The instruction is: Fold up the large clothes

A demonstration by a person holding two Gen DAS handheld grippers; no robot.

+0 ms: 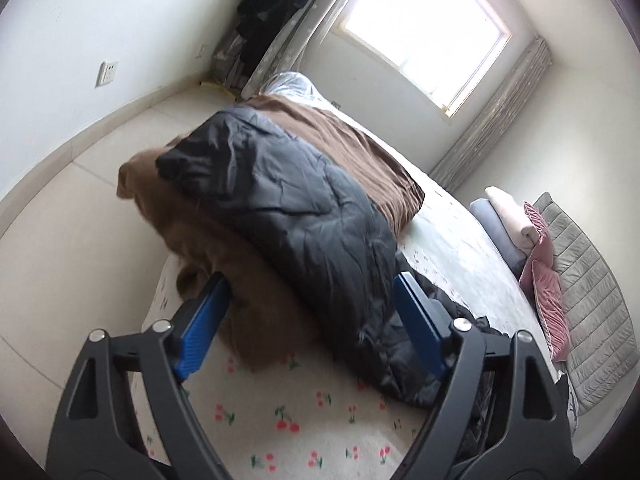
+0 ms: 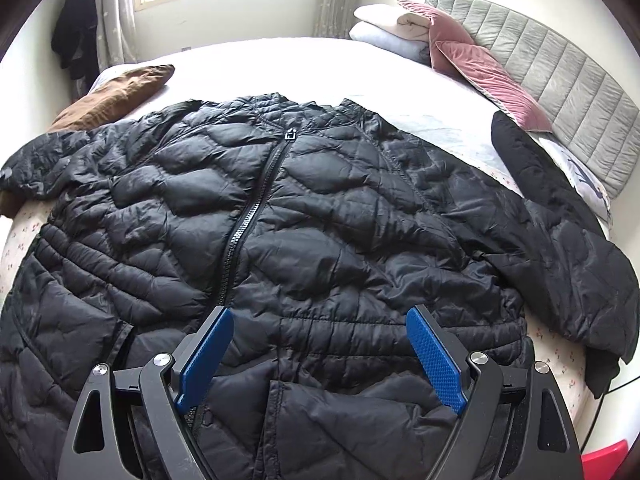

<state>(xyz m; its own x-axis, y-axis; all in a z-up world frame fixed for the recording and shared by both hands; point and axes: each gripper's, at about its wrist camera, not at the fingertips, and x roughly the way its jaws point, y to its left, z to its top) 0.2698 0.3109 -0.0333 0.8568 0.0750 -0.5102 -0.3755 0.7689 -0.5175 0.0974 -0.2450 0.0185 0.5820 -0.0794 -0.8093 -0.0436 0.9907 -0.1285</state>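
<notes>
Both grippers: black frames, silver pivot screws, blue textured finger pads (image 2: 434,358).

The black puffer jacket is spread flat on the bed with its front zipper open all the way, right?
Not quite. The black puffer jacket is spread flat on the bed, but its front zipper is closed up to the collar, as the right wrist view shows.

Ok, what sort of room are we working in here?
Most likely a home bedroom. The black puffer jacket lies spread on a bed with a cherry-print sheet, a grey padded headboard with pink pillows stands behind, and a curtained window lights the room.
</notes>
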